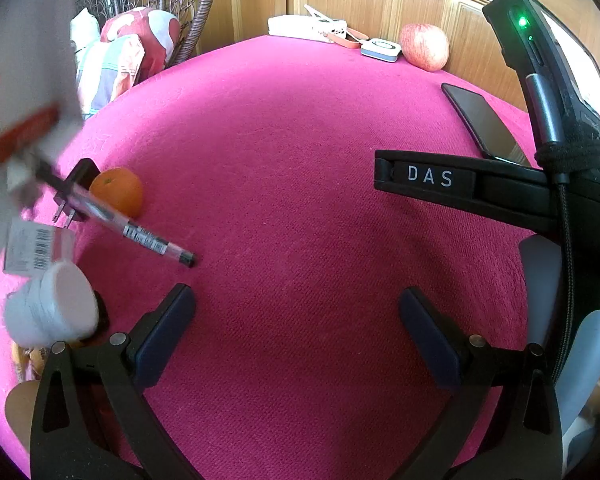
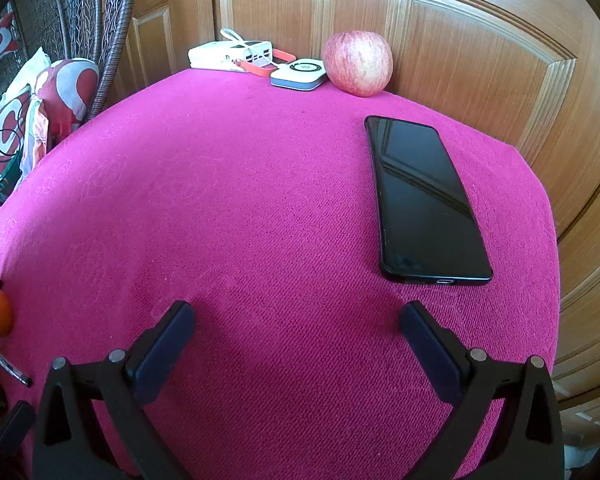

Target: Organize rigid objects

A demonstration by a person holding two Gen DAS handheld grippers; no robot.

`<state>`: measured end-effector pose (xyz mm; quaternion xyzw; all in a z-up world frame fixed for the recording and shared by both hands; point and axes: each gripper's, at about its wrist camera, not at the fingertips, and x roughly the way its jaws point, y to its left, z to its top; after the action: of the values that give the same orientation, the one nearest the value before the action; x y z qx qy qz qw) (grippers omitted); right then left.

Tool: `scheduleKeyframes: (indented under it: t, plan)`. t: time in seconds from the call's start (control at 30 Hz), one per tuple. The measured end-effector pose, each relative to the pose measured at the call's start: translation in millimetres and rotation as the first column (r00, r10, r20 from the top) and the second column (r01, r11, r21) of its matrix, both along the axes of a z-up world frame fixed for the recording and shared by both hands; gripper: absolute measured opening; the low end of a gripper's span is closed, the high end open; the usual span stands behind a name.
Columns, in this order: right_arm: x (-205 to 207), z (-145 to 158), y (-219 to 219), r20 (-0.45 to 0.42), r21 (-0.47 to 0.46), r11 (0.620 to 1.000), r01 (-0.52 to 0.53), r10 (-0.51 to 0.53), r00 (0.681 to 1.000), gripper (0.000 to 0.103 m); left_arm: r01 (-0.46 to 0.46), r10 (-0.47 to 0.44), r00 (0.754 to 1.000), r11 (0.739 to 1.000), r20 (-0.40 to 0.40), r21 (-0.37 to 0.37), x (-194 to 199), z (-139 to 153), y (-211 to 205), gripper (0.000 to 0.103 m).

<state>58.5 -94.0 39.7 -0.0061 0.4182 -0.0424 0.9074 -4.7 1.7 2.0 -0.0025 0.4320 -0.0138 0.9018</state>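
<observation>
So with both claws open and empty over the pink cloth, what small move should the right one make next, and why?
Probably ease the right claw forward and to the right toward the near end of the black phone. Its jaws stand wide open with nothing between them, and the phone lies flat on the pink cloth just ahead, clear of the apple. The left claw is open too.

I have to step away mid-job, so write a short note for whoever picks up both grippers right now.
Left gripper open, empty, above bare pink cloth. Right gripper open, empty, near the black phone.
Far edge: white power bank, small white device, apple.
Left side: orange, black plug adapter, pen, white cup.
Nothing is held and nothing looks grouped yet; all the sorting appears to be left.
</observation>
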Motion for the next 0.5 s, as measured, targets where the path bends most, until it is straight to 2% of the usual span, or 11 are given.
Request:
scheduleKeyframes:
  t: [0.5]
  plan:
    - [0.6, 0.2, 0.4, -0.001, -0.001, 1.0, 0.0, 0.0, 1.0, 0.103, 0.001, -0.001, 1.0, 1.0, 0.0, -0.003, 1.9, 1.6, -1.4, 0.103]
